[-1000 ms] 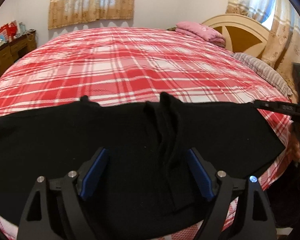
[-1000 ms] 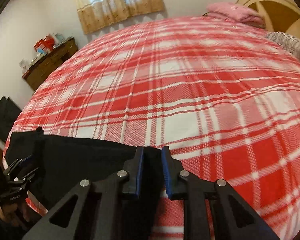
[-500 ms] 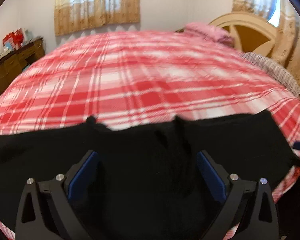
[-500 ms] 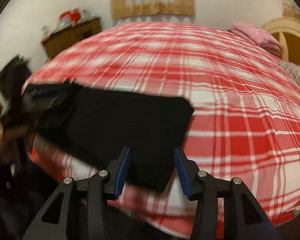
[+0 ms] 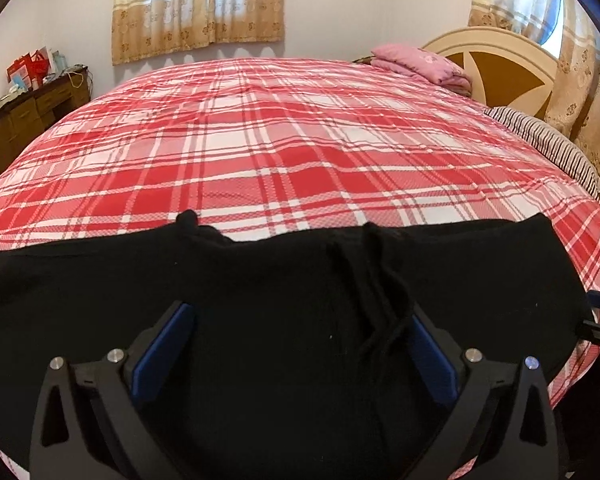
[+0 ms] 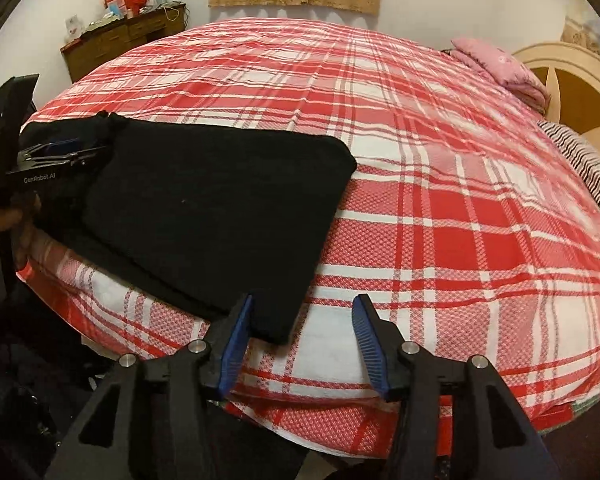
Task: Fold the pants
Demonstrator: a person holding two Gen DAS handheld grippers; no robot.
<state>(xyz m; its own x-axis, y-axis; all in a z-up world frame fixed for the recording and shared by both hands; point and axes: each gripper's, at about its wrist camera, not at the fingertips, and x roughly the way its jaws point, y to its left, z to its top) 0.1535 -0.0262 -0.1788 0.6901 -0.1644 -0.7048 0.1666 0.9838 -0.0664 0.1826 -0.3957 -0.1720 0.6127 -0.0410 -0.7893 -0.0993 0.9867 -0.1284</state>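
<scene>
- Bed (image 5: 284, 152), red-and-white plaid cover: landmark. Most of its surface beyond the pants lies bare up to the headboard (image 5: 496, 68).
- Pants (image 6: 220, 208), black, folded flat: at the bed's near edge, one corner reaching the edge itself; drawstrings (image 5: 376, 292) lie loose on top.
- Pink folded bedding (image 5: 420, 66): far corner of the bed, by the headboard.
- Striped pillow (image 5: 548, 148): along the headboard side of the bed.
- Wooden dresser (image 6: 116, 44): beyond the bed's far side, by the wall.
- Left gripper (image 5: 296, 344): over the pants; fingers just opened, spread wide, blue pads clear of the cloth, nothing held.
- Right gripper (image 6: 300, 340): at the bed's near edge; fingers just opened, about half apart, the pants' corner between them, ungripped.
</scene>
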